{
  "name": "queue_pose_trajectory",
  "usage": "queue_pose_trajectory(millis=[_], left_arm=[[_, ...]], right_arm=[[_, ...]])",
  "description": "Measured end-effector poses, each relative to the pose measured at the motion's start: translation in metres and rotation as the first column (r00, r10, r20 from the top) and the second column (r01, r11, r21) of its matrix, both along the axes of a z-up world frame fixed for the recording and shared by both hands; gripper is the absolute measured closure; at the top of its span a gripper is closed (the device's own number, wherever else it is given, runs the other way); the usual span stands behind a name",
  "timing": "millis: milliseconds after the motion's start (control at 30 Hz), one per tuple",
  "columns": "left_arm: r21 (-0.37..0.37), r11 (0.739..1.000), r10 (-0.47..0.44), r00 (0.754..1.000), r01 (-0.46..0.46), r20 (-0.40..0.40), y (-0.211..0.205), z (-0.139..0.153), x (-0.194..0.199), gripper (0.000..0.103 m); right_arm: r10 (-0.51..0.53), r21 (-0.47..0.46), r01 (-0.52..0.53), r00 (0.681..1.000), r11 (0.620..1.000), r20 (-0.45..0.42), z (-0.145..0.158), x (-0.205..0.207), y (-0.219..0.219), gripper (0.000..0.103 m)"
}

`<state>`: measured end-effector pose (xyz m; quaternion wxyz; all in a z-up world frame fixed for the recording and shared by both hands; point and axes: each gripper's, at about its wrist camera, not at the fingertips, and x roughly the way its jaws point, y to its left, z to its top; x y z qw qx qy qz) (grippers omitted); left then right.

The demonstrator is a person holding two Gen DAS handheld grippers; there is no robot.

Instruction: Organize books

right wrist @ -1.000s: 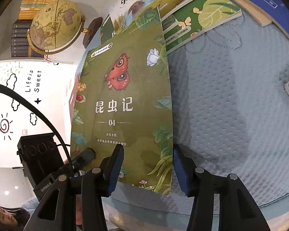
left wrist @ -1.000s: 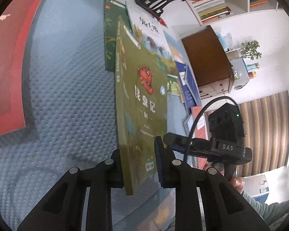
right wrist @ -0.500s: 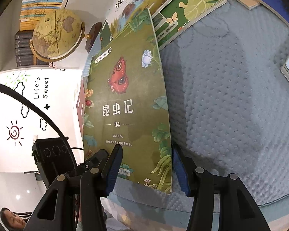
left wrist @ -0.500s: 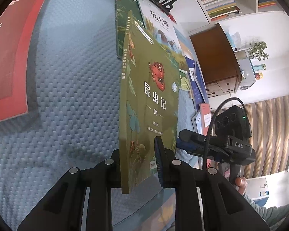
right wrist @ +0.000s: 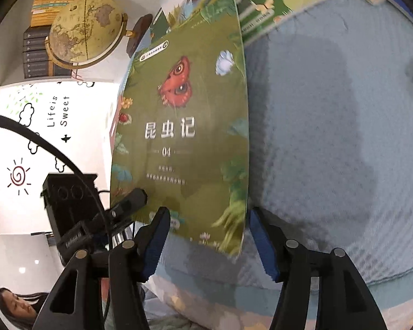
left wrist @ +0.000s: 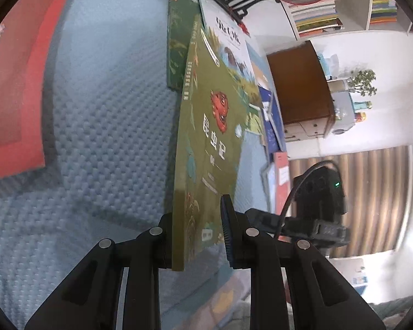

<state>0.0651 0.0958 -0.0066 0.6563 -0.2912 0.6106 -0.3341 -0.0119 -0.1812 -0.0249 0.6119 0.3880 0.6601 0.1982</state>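
Note:
A green book with a red butterfly on its cover [left wrist: 206, 143] [right wrist: 184, 126] stands upright above the blue quilted mat [left wrist: 110, 137]. My left gripper [left wrist: 195, 228] is shut on its lower edge near the spine, with a pad on either face. In the right wrist view that gripper shows as a black finger [right wrist: 123, 209] at the book's lower left corner. My right gripper [right wrist: 209, 233] faces the cover, and its jaws are opening. The book's bottom edge lies between its blue pads [right wrist: 261, 242], which do not press on it.
More books lie flat at the mat's far side: a dark green one [left wrist: 178, 41], a white one [left wrist: 228, 35], blue ones [left wrist: 272, 121] and a leafy green one [right wrist: 283, 0]. A red book [left wrist: 13, 96] lies left. A globe [right wrist: 88, 27] and a brown cabinet [left wrist: 297, 88] stand beyond. A person [right wrist: 16, 305] sits lower left.
The right gripper's jaws have spread wider around the book's bottom edge. The left gripper has rolled a little with the book still in it.

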Motion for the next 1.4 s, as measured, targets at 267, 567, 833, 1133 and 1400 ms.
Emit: queue_pose_trajectory(millis=[267, 567, 833, 1133, 1400], left_arm=[[-0.067, 0.998, -0.012, 0.999, 0.009, -0.040, -0.003, 0.002, 0.006, 0.084], [-0.210, 0.977, 0.015, 0.996, -0.033, -0.087, 0.001, 0.010, 0.011, 0.084], [-0.333, 0.940, 0.017, 0.985, -0.075, -0.174, -0.010, 0.005, 0.010, 0.084], [-0.319, 0.942, 0.037, 0.975, -0.108, -0.221, 0.000, -0.011, 0.005, 0.084], [-0.025, 1.000, -0.008, 0.997, 0.006, -0.074, -0.009, -0.006, -0.001, 0.083]], right_arm=[[-0.043, 0.047, 0.042, 0.999, 0.998, 0.015, -0.002, -0.014, -0.009, 0.045], [-0.039, 0.060, 0.039, 0.999, 0.997, 0.001, 0.001, -0.022, -0.033, 0.027], [-0.126, 0.202, 0.113, 0.991, 0.973, 0.053, -0.006, -0.022, -0.025, 0.001], [-0.174, 0.171, 0.159, 0.982, 0.972, 0.073, 0.003, -0.009, -0.019, 0.058], [0.109, -0.249, -0.039, 0.956, 0.968, 0.274, 0.053, -0.003, 0.020, 0.072]])
